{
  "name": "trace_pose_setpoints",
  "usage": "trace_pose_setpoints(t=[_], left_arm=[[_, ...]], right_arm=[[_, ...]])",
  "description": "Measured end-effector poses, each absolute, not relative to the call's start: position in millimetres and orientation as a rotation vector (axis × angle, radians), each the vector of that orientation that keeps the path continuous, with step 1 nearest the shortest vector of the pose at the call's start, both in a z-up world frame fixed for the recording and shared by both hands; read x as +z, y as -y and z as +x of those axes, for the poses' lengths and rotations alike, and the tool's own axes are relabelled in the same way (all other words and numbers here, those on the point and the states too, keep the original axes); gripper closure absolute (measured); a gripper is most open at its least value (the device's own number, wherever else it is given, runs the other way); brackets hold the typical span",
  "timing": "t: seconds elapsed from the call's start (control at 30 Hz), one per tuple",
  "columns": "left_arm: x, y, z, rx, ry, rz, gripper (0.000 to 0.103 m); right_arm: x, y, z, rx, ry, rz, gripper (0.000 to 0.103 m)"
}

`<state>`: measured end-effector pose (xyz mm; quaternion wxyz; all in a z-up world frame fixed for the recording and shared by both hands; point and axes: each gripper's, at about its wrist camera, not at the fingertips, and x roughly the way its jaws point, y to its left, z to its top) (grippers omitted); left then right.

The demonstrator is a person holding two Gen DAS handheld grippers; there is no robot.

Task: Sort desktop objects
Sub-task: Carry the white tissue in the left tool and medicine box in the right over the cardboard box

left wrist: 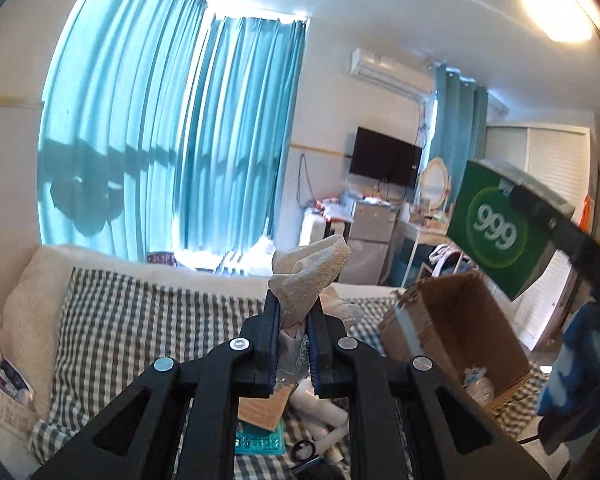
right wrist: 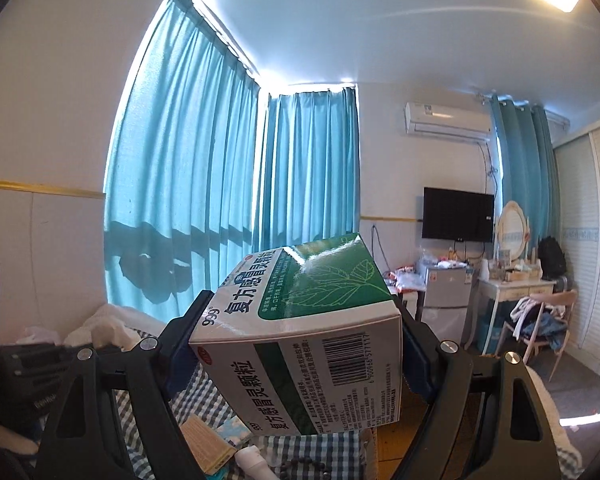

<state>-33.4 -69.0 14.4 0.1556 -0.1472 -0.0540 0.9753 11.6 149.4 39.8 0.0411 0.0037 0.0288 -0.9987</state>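
- Your left gripper [left wrist: 294, 320] is clamped on a crumpled pale grey cloth [left wrist: 308, 276], which sticks up and out from between the narrow-set fingers, raised above the bed.
- Your right gripper [right wrist: 300, 344] is squeezing a green-and-white medicine box [right wrist: 312, 332] marked "999", one finger on each short side; the box is tilted, barcode face toward the camera, and held in the air.
- In the left wrist view that same box shows at upper right, its green "999" face turned this way, above an open cardboard box [left wrist: 456, 328].
- The cardboard box lies tipped on the checked bedspread [left wrist: 140, 320], with a small white item inside near its lower corner.
- Below the left gripper, on the bedspread, lie a tan card [left wrist: 260, 410], a teal packet [left wrist: 258, 444] and a white tube [left wrist: 332, 432], close together.
- Teal curtains [right wrist: 204, 184] cover the window behind; a wall-mounted television [right wrist: 458, 214] hangs to the right.
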Motion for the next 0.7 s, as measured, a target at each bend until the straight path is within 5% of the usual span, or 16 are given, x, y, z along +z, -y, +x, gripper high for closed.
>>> trace_pose_setpoints(t=[0.7], left_arm=[[87, 21, 8, 2.751, 0.075, -0.227, 0.091]], right_arm=[[49, -196, 64, -3.131, -0.284, -0.025, 0.021]])
